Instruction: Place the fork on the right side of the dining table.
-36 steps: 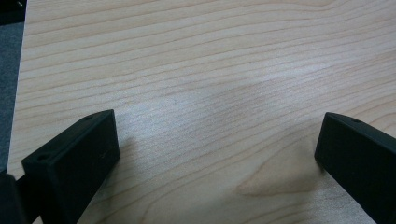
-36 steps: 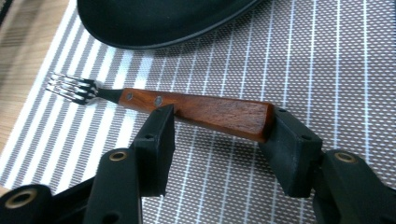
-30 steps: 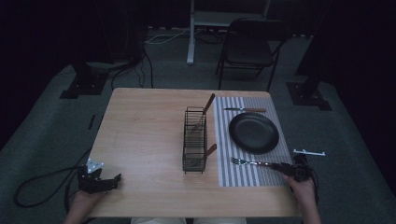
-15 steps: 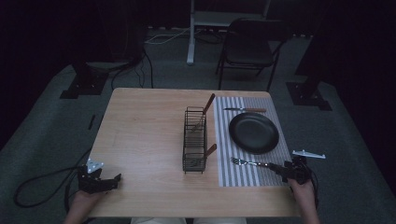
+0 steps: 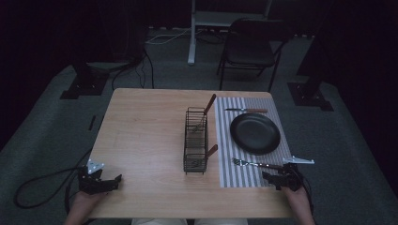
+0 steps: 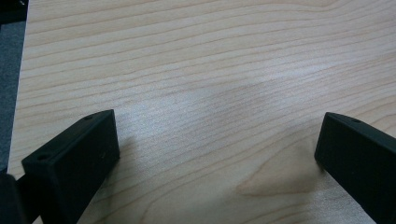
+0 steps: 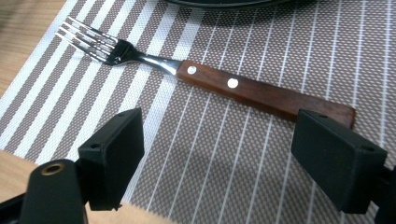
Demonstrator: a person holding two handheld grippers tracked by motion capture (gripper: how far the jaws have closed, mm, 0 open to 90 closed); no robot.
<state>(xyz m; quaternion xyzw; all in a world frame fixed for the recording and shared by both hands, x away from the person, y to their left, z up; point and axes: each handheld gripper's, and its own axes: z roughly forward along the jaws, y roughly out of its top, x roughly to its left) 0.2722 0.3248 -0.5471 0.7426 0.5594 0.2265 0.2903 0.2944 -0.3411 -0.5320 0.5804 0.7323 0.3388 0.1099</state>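
A fork (image 7: 219,84) with a wooden handle lies flat on the striped placemat (image 5: 244,168), tines pointing left, just in front of the black plate (image 5: 255,133). My right gripper (image 7: 215,158) (image 5: 274,178) is open, its jaws just short of the fork's handle with nothing between them. My left gripper (image 5: 110,182) (image 6: 215,154) rests open on bare wood at the table's near left corner. A knife (image 5: 246,110) lies beyond the plate. A black wire rack (image 5: 195,140) in the middle holds two wooden-handled utensils.
The wooden table (image 5: 145,136) has wide bare wood on its left half. A black chair (image 5: 253,42) stands beyond the far edge. Cables (image 5: 37,187) trail on the grey floor at the left.
My right gripper has drawn back a little toward the near edge, away from the fork's handle. The left gripper has stayed in place.
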